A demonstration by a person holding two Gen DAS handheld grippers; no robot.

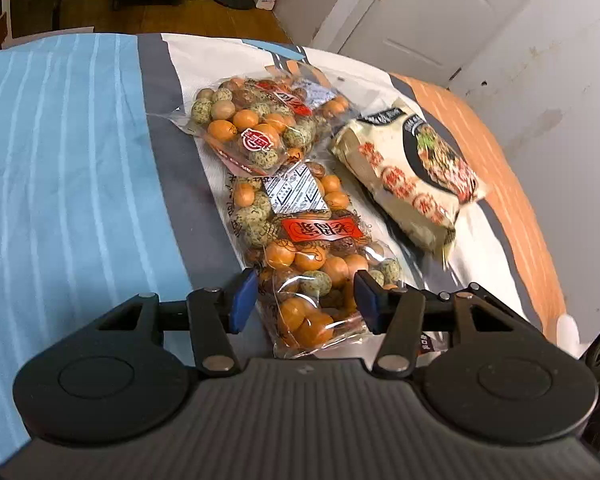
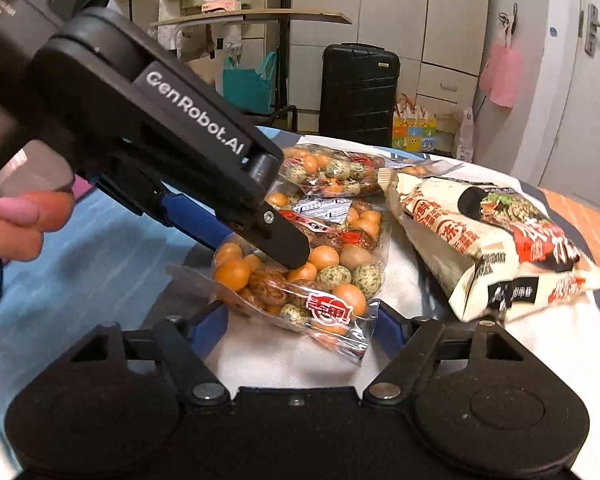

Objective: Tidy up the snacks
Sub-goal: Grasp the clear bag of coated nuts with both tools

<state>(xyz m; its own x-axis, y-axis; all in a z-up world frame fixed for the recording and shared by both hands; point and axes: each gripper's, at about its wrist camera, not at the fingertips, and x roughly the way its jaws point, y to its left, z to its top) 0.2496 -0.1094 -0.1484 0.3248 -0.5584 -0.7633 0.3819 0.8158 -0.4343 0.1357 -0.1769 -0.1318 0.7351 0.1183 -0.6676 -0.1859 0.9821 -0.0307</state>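
Two clear bags of orange and speckled green coated nuts lie on a striped bed sheet (image 1: 80,140). The near nut bag (image 1: 300,248) lies between the open jaws of my left gripper (image 1: 304,300), whose blue pads flank its near end. The far nut bag (image 1: 260,120) lies beyond it. A cream snack packet (image 1: 412,168) with a red and black print lies to the right. In the right wrist view my right gripper (image 2: 300,328) is open around the near end of the near nut bag (image 2: 300,284), and the left gripper's finger (image 2: 284,240) rests over that bag. The cream packet (image 2: 496,236) lies right.
The bed ends just past the snacks, with wooden floor (image 1: 172,16) beyond. A black suitcase (image 2: 358,92), a colourful gift bag (image 2: 414,132) and white cupboards (image 2: 420,20) stand behind. A white door (image 1: 420,12) and wall are at the right.
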